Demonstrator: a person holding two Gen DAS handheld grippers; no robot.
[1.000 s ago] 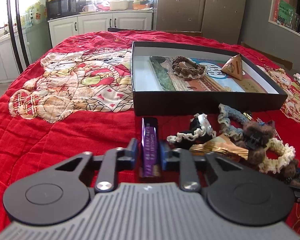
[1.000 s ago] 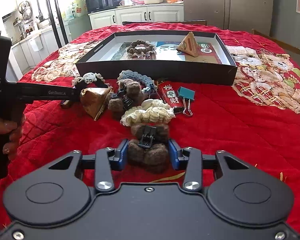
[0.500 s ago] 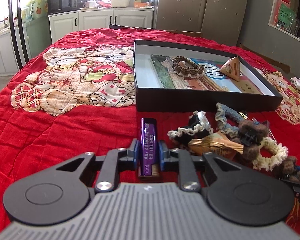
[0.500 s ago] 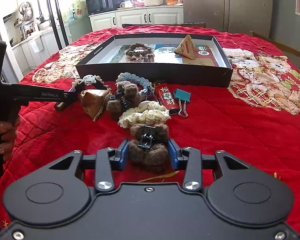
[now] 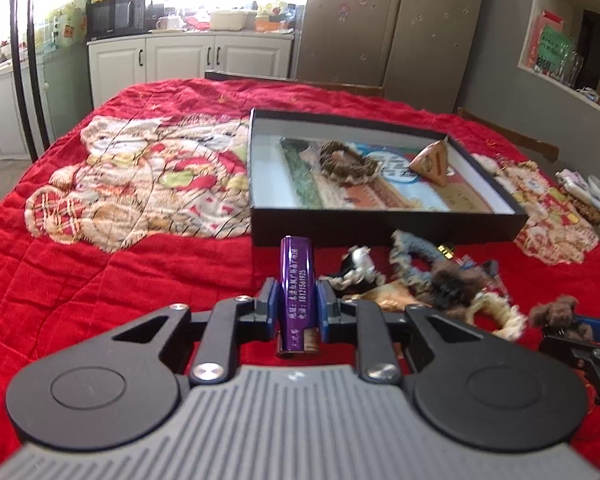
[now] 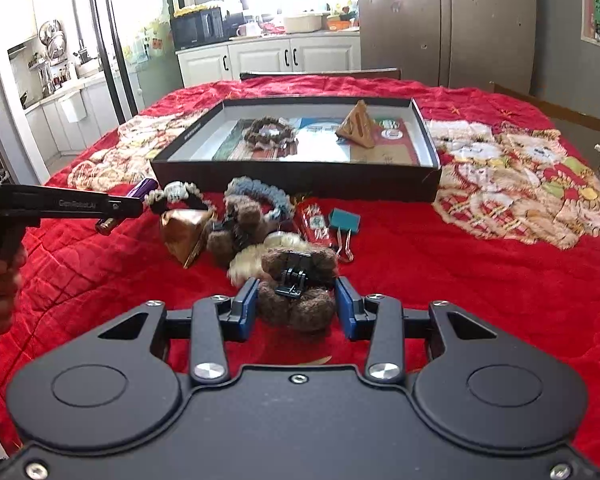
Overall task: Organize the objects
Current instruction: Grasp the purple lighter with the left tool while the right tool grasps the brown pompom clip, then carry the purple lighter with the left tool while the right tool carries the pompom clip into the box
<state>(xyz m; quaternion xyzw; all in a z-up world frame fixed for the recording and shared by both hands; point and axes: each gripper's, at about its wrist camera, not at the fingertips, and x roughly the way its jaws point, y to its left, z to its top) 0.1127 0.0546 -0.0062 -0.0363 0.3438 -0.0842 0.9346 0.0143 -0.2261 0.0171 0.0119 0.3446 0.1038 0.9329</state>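
Our left gripper (image 5: 297, 306) is nearly closed, its blue pads pressed on either side of a purple lighter (image 5: 297, 292) that stands up between them, and our right gripper (image 6: 296, 308) is partway closed around a fuzzy brown hair claw (image 6: 296, 292), pads against its fur on both sides. Both loads look lifted clear of the red quilt (image 5: 140, 280), though we cannot be sure how far. Just past the fingers lies the pile we have yet to sort: a gold pyramid packet (image 6: 184, 234), a second brown claw (image 6: 240, 226), a cream scrunchie (image 6: 256, 256), a blue-grey scrunchie (image 6: 260, 192), a black-and-white one (image 6: 178, 196), a red lighter (image 6: 314, 220) and a teal binder clip (image 6: 344, 220), all bunched together in front of the box. Beyond them the shallow black box (image 6: 300, 178) holds only a brown scrunchie (image 6: 270, 132) and one gold pyramid packet (image 6: 358, 126). We judge the job early on: two items stored, two in our grip, most left.
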